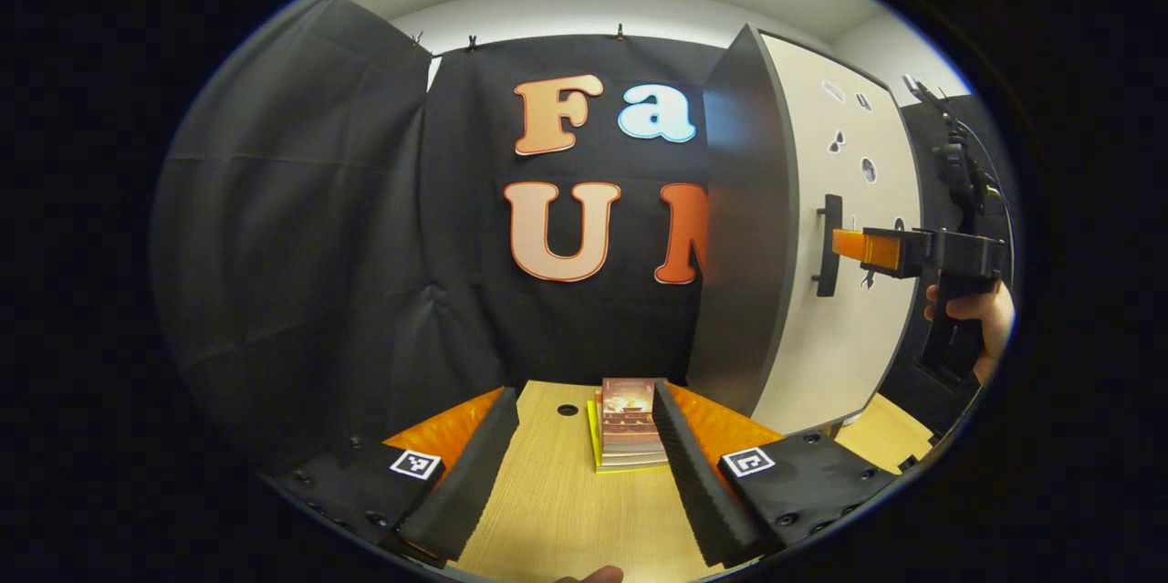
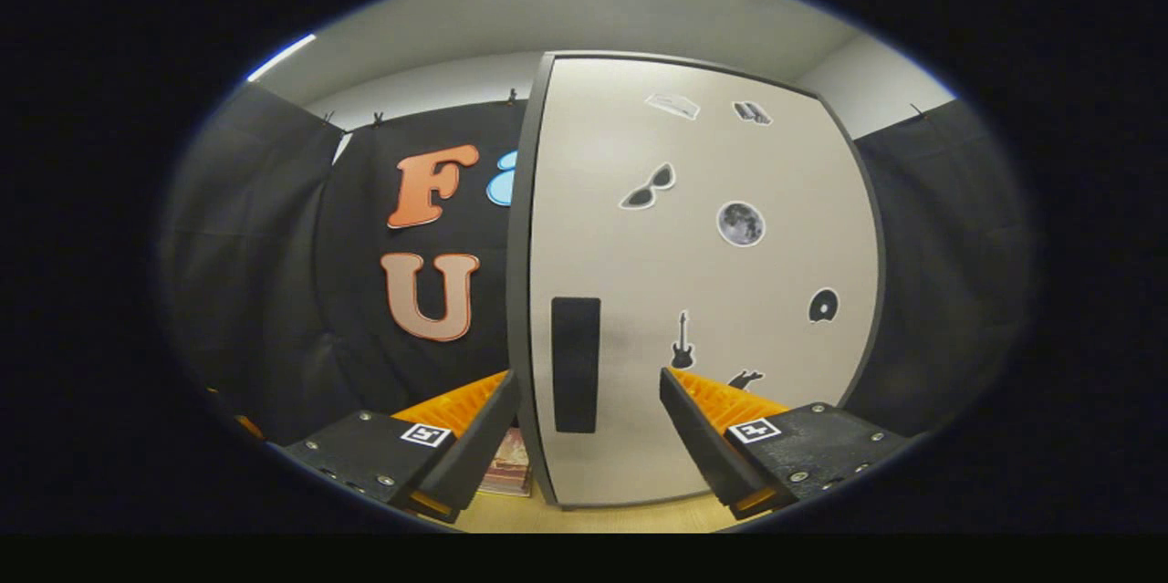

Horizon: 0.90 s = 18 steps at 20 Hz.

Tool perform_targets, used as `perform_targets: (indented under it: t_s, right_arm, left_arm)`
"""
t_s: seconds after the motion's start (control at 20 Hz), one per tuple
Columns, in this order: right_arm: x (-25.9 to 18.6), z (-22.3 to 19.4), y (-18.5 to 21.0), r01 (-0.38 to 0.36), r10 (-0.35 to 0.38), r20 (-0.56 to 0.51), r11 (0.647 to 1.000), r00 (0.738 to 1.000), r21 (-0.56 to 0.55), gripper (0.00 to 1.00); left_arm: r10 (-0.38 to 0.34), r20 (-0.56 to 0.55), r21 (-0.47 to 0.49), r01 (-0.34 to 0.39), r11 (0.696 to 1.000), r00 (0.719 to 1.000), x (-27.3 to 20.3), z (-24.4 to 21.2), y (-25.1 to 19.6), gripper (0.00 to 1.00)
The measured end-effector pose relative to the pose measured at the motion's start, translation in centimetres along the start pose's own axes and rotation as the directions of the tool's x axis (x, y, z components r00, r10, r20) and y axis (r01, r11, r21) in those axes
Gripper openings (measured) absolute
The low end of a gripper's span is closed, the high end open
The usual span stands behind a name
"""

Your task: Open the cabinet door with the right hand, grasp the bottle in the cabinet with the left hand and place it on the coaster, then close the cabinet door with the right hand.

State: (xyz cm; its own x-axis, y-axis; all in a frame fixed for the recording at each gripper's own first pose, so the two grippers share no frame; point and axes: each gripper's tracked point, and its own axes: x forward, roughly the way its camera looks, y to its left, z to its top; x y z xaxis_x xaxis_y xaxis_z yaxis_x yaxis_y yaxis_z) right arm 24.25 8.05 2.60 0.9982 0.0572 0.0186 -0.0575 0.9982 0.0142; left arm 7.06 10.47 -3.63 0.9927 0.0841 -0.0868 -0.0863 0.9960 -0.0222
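The tall cabinet with a pale door (image 2: 703, 291) stands shut on the light wooden table (image 1: 557, 510). Its flat black handle (image 2: 576, 364) sits right in front of the right gripper (image 2: 584, 423) — the fingers are spread wide and touch nothing. A hand (image 1: 976, 318) holds that gripper beside the handle. The left gripper (image 1: 584, 464) is wide open too, low over the table, pointing at a small stack of books (image 1: 630, 437). The bottle is hidden — I cannot tell where it is.

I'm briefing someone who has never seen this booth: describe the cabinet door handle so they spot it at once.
Find the tall pale cabinet door with small stickers, standing against the black cloth. Near its left edge, at mid height, sits the handle. It is a plain dark upright bar, far larger than the little stickers to its right.
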Motion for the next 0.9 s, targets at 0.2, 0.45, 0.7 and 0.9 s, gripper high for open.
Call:
perform_targets:
  t_s: [0.2, 0.45, 0.7, 0.9]
  right_arm:
    - [2.8, -1.1, 0.2, 0.022, -0.022, -0.022, 1.000, 1.000, 0.009, 0.95]
    - [3.9, -1.2, -0.1, 0.048, -0.048, -0.008, 0.999, 0.999, -0.002, 0.93]
    - [4.4, -1.8, 0.5, 0.045, -0.046, -0.019, 0.998, 0.999, -0.037, 0.68]
    - [4.4, -1.9, 0.8, 0.048, -0.048, -0.017, 0.999, 0.999, -0.006, 0.39]
  left_arm:
    - [0.035, -0.017, 0.000, -0.035, 0.999, 0.999, 0.6, -0.7, 2.6, 0.96]
    - [0.060, -0.037, 0.004, -0.060, 0.998, 0.997, 1.0, -1.5, 4.8, 0.96]
    - [0.057, -0.043, 0.006, -0.056, 0.998, 0.997, 1.3, -1.9, 5.3, 0.96]
    - [0.056, -0.041, 0.005, -0.056, 0.998, 0.998, 0.8, -1.9, 5.3, 0.96]
